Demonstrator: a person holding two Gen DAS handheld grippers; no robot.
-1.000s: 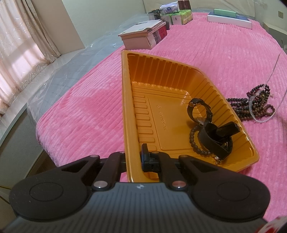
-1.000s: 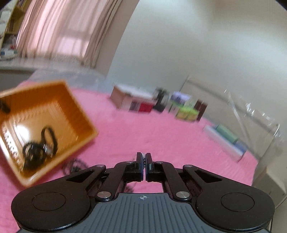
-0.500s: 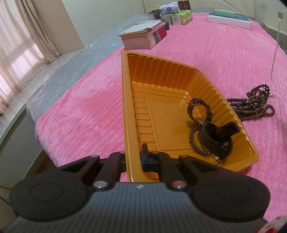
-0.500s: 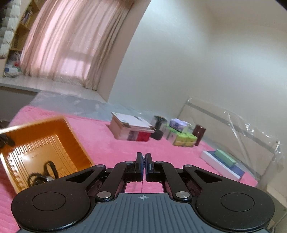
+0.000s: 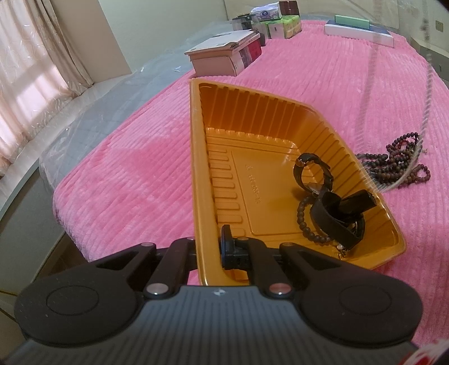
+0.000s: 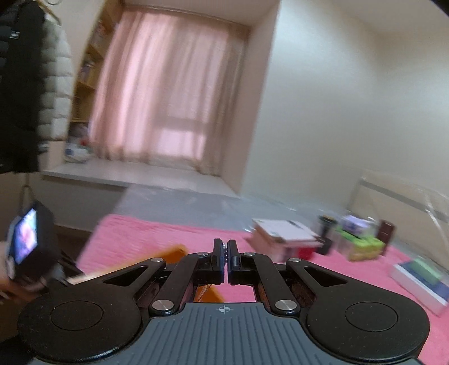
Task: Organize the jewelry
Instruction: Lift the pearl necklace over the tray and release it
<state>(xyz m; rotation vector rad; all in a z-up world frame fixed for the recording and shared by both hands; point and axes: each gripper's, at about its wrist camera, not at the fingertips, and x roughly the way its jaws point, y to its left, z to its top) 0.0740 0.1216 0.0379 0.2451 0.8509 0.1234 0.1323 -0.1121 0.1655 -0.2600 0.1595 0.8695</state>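
An orange plastic tray (image 5: 193, 140) lies on the pink bedspread (image 5: 126, 168). My left gripper (image 5: 210, 238) is shut on the tray's near wall, one finger inside and one outside. In the tray's right corner lie a black watch (image 5: 311, 171), a black strap (image 5: 336, 213) and a dark bead bracelet (image 5: 303, 216). A pile of dark bead strands (image 5: 398, 165) lies on the bedspread to the tray's right. My right gripper (image 6: 225, 250) is shut on a pale bead necklace (image 6: 224, 246). Its blurred strand (image 5: 425, 92) hangs down towards the pile.
A stack of boxes (image 5: 221, 56), tissue packs (image 5: 280, 25) and a flat white box (image 5: 359, 31) stand at the far end of the bed. The bed's edge drops off at the left. A person's padded sleeve (image 6: 25, 84) shows in the right wrist view.
The right gripper has risen and tipped up, so its view now shows the window. The pale necklace has been pulled up off the bead pile. The left gripper and tray have not moved.
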